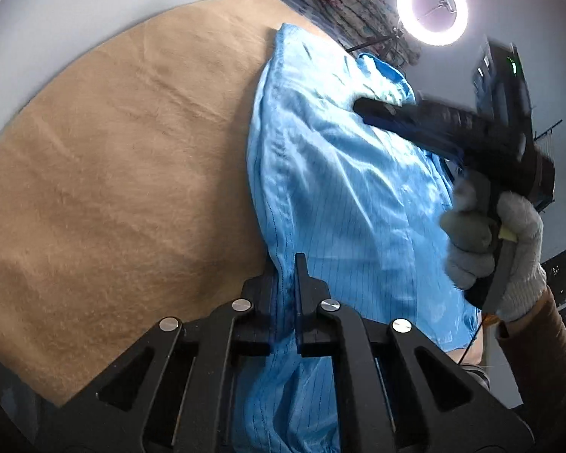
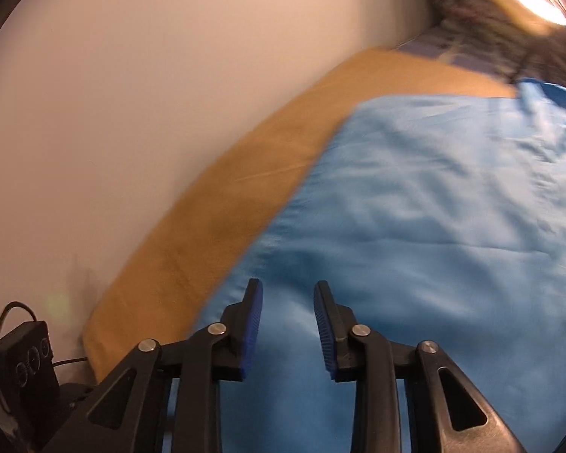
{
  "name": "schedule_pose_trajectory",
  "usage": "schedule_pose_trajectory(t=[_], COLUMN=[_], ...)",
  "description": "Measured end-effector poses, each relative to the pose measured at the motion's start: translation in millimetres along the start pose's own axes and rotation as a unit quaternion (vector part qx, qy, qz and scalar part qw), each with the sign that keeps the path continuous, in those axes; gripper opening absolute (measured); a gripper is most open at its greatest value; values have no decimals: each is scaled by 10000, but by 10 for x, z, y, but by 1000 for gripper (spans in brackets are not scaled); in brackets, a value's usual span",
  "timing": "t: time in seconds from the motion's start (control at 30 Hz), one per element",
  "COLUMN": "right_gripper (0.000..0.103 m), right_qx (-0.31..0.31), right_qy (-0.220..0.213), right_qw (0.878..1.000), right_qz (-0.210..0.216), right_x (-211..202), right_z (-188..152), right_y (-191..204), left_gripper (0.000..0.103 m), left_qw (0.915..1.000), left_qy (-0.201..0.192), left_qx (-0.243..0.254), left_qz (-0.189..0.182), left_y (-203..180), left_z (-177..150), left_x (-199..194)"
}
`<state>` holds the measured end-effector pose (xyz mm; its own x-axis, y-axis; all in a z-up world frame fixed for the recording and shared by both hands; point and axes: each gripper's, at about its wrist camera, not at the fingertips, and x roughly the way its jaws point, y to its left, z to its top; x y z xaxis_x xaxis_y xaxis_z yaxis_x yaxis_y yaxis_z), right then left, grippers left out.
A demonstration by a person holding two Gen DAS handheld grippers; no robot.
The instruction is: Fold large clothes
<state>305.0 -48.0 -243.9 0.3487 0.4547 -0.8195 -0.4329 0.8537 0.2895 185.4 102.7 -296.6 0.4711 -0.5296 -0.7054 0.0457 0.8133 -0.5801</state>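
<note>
Pinching the blue garment (image 1: 343, 188) edge, my left gripper (image 1: 296, 283) is carrying the fold across the tan blanket (image 1: 113, 188); my right gripper (image 2: 287, 302) is hovering spread, empty. I'm keeping tension even.

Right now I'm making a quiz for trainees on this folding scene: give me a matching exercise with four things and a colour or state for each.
Things:
1. left tongs
2. right tongs
3. blanket
4. ring light

States:
A. tan
B. open, nothing between them
C. glowing white
D. shut on the edge of the blue garment

Pairs: 1-D, 2-B, 3-A, 4-C
</note>
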Motion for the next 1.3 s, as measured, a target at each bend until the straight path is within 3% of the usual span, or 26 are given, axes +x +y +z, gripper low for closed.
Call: schedule_pose_trajectory(t=[0.1,0.17,0.3,0.43,0.5,0.53,0.6,0.67,0.73,0.77,0.8,0.83,0.93,0.97,1.0,1.07,1.3], right_gripper=[31,31,31,40,41,44,66,66,59,51,50,50,60,65,66,66,68], right_qx=[132,337,595,289,364,487,679,681,644,647,662,688,836,911,1004,1148,1216], right_qy=[0,91,242,390,442,407,290,4,70,197,342,412,502,482,481,511,704], right_qw=[9977,9959,9947,9946,9955,9961,9965,9967,9964,9962,9957,9952,9940,9939,9933,9920,9898], right_qz=[-666,-829,-798,-916,-761,-615,-391,-441,-554,-553,-554,-567,-494,-404,-314,-128,230], right_x=[-193,-183,-11,167,140,83,-24,-103,-10,72,162,211,282,276,265,274,446], right_z=[-133,-205,-261,-222,-146,-115,-32,35,99,125,121,107,38,47,64,114,389], right_y=[-321,-495,-618,-479,-454,-440,-432,-382,-369,-372,-380,-384,-388,-384,-382,-366,-106], left_gripper=[3,3,3,3,3,3,2,3,3,16,44,55,59,49,28,3,2], left_qw=[9999,9998,9996,9996,9996,9995,9995,9996,9996,9996,9995,9990,9976,9974,9975,9985,9972], left_qy=[-145,-199,-205,-224,-235,-241,-238,-234,-212,-175,-128,-191,-357,-364,-339,-239,-643], left_qx=[8,-37,-199,-159,-63,-20,53,49,-87,-176,-283,-409,-592,-612,-611,-490,236], left_qz=[-25,-22,27,105,160,182,207,169,139,98,55,52,-90,-132,-132,-32,301], left_y=[-10,12,100,105,57,42,16,33,54,83,110,129,181,187,179,130,-167], left_z=[5,5,1,-20,-5,-9,-12,-28,-17,4,28,56,136,157,178,211,181], left_x=[-76,-104,-92,-143,-142,-136,-110,-98,-69,-53,-32,-17,19,39,66,129,-24])
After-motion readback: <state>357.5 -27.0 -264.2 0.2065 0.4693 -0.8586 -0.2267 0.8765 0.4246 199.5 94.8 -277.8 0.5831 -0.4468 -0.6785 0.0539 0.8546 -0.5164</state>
